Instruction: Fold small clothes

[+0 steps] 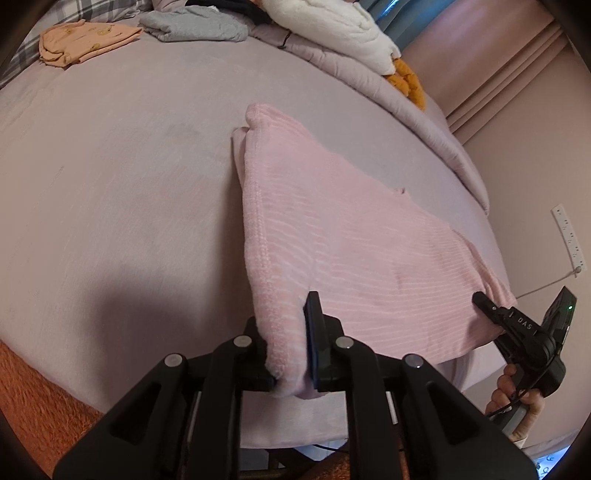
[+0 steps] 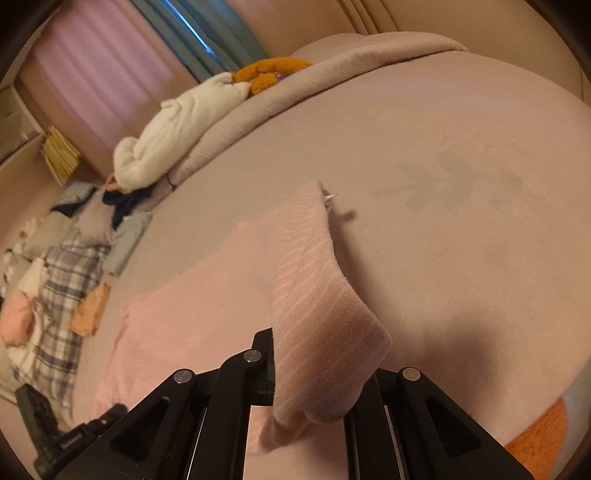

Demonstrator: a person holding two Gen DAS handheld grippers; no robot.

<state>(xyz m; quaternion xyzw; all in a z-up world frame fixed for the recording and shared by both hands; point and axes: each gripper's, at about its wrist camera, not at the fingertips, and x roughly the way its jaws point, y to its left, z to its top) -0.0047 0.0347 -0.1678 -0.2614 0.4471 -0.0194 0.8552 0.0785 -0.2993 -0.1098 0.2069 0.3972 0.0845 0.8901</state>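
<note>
Two black two-finger grippers are clamped on the near edge of a pale pink ribbed knit garment [image 1: 354,236], which is spread over a mauve bed sheet [image 1: 110,184] with its far end lying flat and its near edge lifted off the bed. One near corner of the garment is pinched between the fingers of the left gripper [image 1: 291,354], the cloth bunched between the pads. The right gripper [image 1: 484,302] is seen at the right in the left wrist view, closed on the other near corner and held by a hand [image 1: 517,398]. From the right wrist view, a fold of the same pink knit is draped over the right gripper's fingers and hides the pads. A folded orange patterned garment [image 1: 85,42] and a folded grey garment [image 1: 192,24] are laid at the far left of the bed, well apart from the pink one. A white fluffy blanket [image 1: 340,29] is heaped on the far right
</note>
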